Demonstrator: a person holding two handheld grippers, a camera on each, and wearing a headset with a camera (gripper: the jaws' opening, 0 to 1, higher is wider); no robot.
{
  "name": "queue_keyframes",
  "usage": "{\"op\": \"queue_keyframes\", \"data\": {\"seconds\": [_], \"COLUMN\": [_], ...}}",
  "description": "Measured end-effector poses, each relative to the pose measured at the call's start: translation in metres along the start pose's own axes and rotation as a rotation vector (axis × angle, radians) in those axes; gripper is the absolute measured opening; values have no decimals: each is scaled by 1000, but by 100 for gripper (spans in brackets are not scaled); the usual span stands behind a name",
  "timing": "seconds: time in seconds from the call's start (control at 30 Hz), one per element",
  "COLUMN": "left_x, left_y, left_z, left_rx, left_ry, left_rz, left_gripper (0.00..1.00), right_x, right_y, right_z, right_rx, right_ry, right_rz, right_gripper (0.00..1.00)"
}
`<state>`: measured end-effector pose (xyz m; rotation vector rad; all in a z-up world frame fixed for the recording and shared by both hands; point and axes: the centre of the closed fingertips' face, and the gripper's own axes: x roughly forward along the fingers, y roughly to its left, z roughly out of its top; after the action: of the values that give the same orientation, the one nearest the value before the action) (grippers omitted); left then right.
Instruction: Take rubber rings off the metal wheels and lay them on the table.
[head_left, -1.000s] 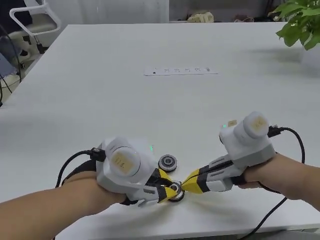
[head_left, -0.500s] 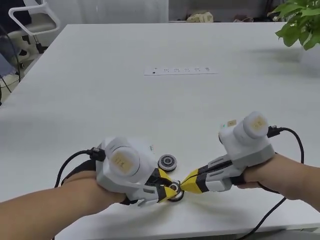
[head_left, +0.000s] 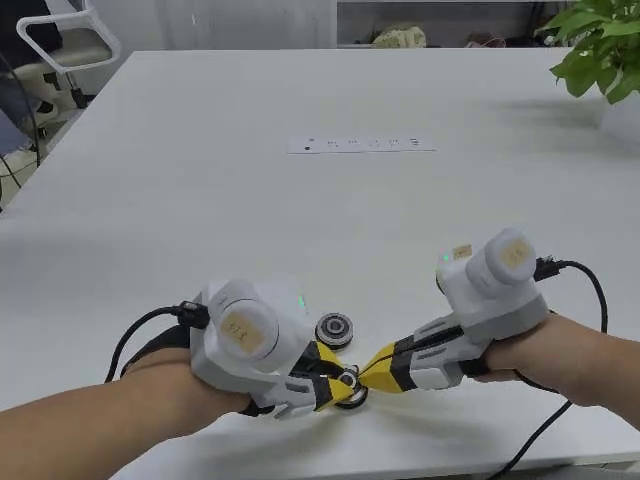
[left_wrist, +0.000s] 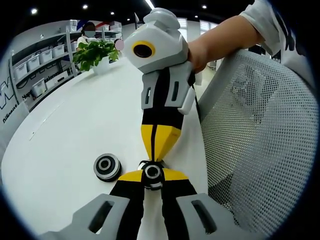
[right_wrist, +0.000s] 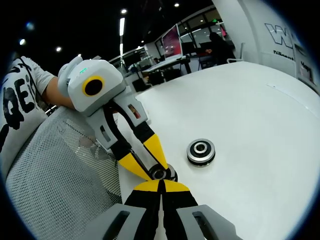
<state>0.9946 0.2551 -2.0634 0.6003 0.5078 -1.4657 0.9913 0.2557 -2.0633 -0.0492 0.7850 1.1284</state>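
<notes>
My left gripper (head_left: 340, 388) (left_wrist: 151, 176) is shut on a small metal wheel (head_left: 349, 383) (left_wrist: 152, 173) (right_wrist: 163, 173) with a dark rubber ring, just above the table's near edge. My right gripper (head_left: 372, 372) (right_wrist: 161, 182) comes in from the right. Its yellow tips are shut and pressed against that wheel's rim. I cannot tell whether they pinch the ring. A second wheel (head_left: 334, 329) (left_wrist: 107, 167) (right_wrist: 200, 150), with its black ring on it, lies flat on the white table (head_left: 300, 220) just behind the grippers.
A white power strip (head_left: 362, 145) lies mid-table, far from the work. A green plant (head_left: 595, 45) stands at the back right and a chair (head_left: 60, 45) at the back left. A mesh chair back (left_wrist: 250, 130) is close behind the table's near edge.
</notes>
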Motion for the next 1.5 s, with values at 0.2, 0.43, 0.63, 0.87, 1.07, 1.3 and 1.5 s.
{"op": "queue_keyframes", "data": {"seconds": [0.2, 0.43, 0.63, 0.87, 1.07, 1.3, 1.5], "left_x": [0, 0, 0, 0, 0, 0, 0], "left_y": [0, 0, 0, 0, 0, 0, 0], "left_z": [0, 0, 0, 0, 0, 0, 0], "left_rx": [0, 0, 0, 0, 0, -4, -5], "left_ry": [0, 1, 2, 1, 1, -1, -5], "left_rz": [0, 1, 1, 1, 1, 2, 2], "left_gripper": [8, 8, 8, 8, 8, 8, 8], "right_x": [0, 1, 1, 2, 3, 7, 3], "right_y": [1, 1, 2, 3, 5, 12, 4], "right_z": [1, 1, 2, 3, 4, 11, 2], "right_rx": [-4, -3, -4, -1, -1, -44, -41], "right_ry": [1, 0, 0, -4, -9, -16, 0], "right_rz": [0, 1, 1, 6, 13, 24, 8], "right_gripper": [0, 0, 0, 0, 0, 0, 0]}}
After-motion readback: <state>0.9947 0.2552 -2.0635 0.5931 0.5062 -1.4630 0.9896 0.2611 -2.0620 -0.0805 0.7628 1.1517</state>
